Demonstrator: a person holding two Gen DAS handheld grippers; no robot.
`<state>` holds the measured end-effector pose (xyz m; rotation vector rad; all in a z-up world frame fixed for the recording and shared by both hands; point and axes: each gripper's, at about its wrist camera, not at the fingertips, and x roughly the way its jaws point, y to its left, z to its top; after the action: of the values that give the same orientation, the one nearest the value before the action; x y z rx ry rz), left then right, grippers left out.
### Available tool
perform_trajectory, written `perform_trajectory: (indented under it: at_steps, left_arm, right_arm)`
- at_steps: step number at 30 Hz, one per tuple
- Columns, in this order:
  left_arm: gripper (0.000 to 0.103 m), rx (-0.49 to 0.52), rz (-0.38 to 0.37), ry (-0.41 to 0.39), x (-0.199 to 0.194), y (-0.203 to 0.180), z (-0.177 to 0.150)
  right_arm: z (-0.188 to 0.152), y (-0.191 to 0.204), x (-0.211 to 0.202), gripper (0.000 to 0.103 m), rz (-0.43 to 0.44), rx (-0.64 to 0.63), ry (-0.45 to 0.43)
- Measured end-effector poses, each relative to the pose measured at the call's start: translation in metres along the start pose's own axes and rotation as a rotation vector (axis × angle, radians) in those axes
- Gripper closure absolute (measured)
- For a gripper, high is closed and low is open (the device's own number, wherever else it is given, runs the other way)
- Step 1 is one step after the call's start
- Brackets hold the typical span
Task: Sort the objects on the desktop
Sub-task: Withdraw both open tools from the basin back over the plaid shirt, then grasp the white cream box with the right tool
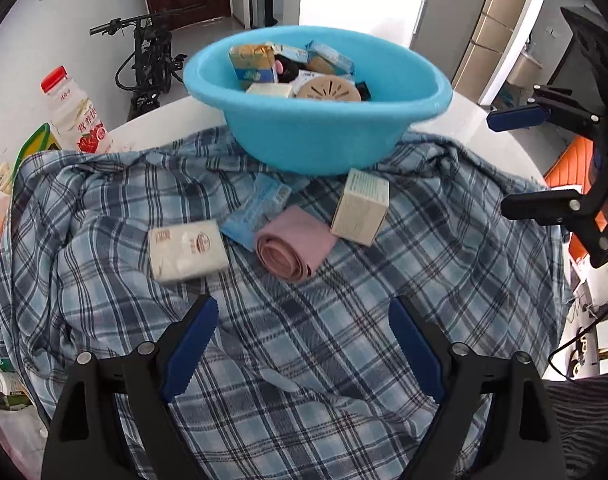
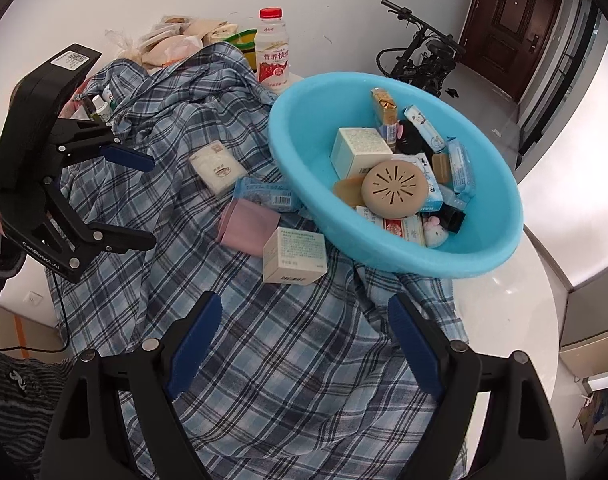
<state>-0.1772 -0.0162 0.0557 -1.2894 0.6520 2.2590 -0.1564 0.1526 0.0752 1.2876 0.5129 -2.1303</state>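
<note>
Both hand-held grippers hang empty over the blue-and-white plaid cloth (image 1: pixel 304 340) spread on the white round desk (image 2: pixel 503 312): the left hand-held gripper (image 1: pixel 304 344) has its blue pads apart with nothing between them, and the right hand-held gripper (image 2: pixel 304 340) stands just as wide and bare. Four things lie loose on the cloth, just beside the light blue plastic basin (image 2: pixel 395 248) at the desk's far edge: a white wrapped tissue pack (image 1: pixel 188 250), a blue foil packet (image 1: pixel 256 210), a pink rolled cloth (image 1: pixel 294 246) and a cream cardboard box (image 1: pixel 361 208). The basin already holds many small boxes and packets, so I judge the gathering well along, between picks. Next comes a descent onto one loose item, probably the box or roll nearest, closing squarely without snagging the cloth.
</note>
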Motion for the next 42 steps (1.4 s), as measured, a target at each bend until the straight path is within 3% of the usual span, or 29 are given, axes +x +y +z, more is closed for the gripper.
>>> perform_trajectory:
  at_steps: [10, 15, 20, 24, 32, 42]
  left_arm:
    - [0.014, 0.012, 0.011, 0.038, 0.024, -0.013, -0.025]
    - [0.014, 0.007, 0.014, 0.017, 0.025, -0.018, -0.038]
    - [0.014, -0.002, 0.051, -0.021, 0.028, -0.021, -0.051]
    - [0.014, -0.029, 0.038, -0.013, 0.038, -0.019, -0.054]
    - [0.014, -0.015, 0.042, -0.019, 0.037, -0.021, -0.047]
    - [0.014, 0.007, 0.043, -0.023, 0.04, -0.025, -0.046]
  right_arm:
    - [-0.027, 0.012, 0.021, 0.019, 0.047, 0.027, 0.047]
    - [-0.041, 0.013, 0.023, 0.019, 0.034, 0.064, 0.039]
    - [-0.062, 0.017, 0.012, 0.019, 0.052, 0.14, -0.077]
    - [-0.078, 0.028, 0.014, 0.017, 0.052, 0.173, -0.147]
    - [-0.096, 0.022, 0.036, 0.017, 0.074, 0.244, -0.122]
    - [-0.103, 0.0, 0.043, 0.017, 0.062, 0.302, -0.179]
